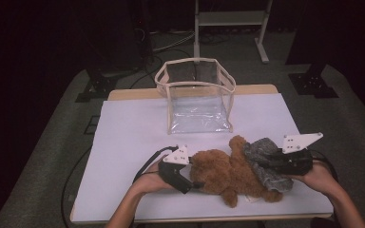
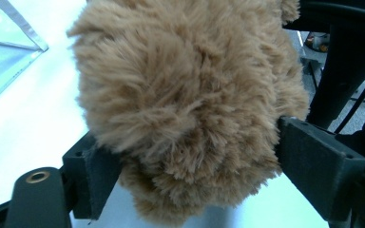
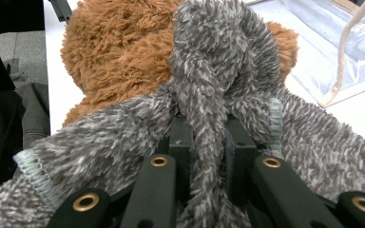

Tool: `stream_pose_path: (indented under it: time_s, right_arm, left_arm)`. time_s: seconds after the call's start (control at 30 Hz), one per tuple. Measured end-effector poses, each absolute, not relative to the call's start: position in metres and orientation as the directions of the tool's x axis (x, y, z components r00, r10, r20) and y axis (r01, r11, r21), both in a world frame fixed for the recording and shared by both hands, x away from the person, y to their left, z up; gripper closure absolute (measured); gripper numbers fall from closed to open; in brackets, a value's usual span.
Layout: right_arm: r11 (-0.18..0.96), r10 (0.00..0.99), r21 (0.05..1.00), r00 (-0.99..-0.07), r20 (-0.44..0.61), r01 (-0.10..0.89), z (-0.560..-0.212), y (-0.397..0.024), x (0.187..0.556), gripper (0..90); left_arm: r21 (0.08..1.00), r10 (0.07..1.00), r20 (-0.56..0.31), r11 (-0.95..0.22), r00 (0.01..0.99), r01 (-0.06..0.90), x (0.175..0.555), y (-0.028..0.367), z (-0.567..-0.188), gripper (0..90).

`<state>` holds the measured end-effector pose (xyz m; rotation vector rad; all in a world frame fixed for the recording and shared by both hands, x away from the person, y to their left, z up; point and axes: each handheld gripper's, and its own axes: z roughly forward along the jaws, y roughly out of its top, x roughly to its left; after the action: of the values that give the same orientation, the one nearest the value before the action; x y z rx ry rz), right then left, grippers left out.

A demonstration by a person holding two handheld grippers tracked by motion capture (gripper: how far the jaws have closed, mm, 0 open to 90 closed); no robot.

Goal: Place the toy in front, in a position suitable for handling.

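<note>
Two soft things sat in my jaws, and neither would fight a grip. Nearest me, my left gripper (image 1: pixel 193 182) stood with its jaws spread wide on either side of one rounded end of the plush bear (image 2: pixel 185 95); the long tan fur brushed both pads (image 2: pixel 319 164), but I could not see it being squeezed. My right gripper (image 3: pixel 208 137) had its jaws pressed together on a twisted fold of the grey fuzzy cloth (image 3: pixel 218 61), which was draped over the bear's other end and spread out to both sides of my jaws, a pale stitched hem showing along its edges. I judged the bear light and springy: its pile would compress and slip a little, so a hold deep on the stuffed body or on a limb would serve better than a nip at the fur alone. The cloth looked limp and stretchy, likely to sag and to drag on the fur, best taken by a bunched fold or by its hem. The bear lay on its side near the front edge of the white table cover (image 1: pixel 133 133), between my two hands. Farther off, well apart from it, stood the clear bag (image 1: pixel 197 102), open-topped, with glossy see-through walls and cream trim round its rim.
</note>
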<state>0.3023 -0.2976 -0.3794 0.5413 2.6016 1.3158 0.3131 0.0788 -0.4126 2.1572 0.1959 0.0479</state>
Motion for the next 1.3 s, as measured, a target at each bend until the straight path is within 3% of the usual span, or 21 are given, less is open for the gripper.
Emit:
stream_pose_path:
  time_s: [0.5,0.67,0.73,0.87,1.3]
  right_arm:
    - [0.527,0.391,0.813,-0.92,0.027,0.248,-0.383,-0.299,0.301,76.8]
    - [0.521,0.393,0.815,-0.919,0.035,0.253,-0.384,-0.298,0.302,76.8]
    - [0.504,0.396,0.822,-0.917,0.054,0.266,-0.386,-0.297,0.303,76.8]
    - [0.484,0.397,0.831,-0.915,0.068,0.273,-0.385,-0.293,0.303,76.8]
    - [0.436,0.339,0.869,-0.937,0.085,0.236,-0.38,-0.256,0.31,76.8]
  left_arm:
    - [0.831,0.16,-0.111,-0.527,0.981,0.18,0.324,0.068,-0.423,7.1]
    - [0.849,0.15,-0.117,-0.498,0.982,0.177,0.324,0.065,-0.425,18.9]
    - [0.859,0.155,-0.119,-0.479,0.981,0.18,0.323,0.066,-0.423,34.3]
    - [0.897,0.152,-0.122,-0.406,0.981,0.175,0.323,0.071,-0.41,42.1]
    - [0.892,0.142,-0.056,-0.438,0.988,0.113,0.318,0.082,-0.377,45.8]
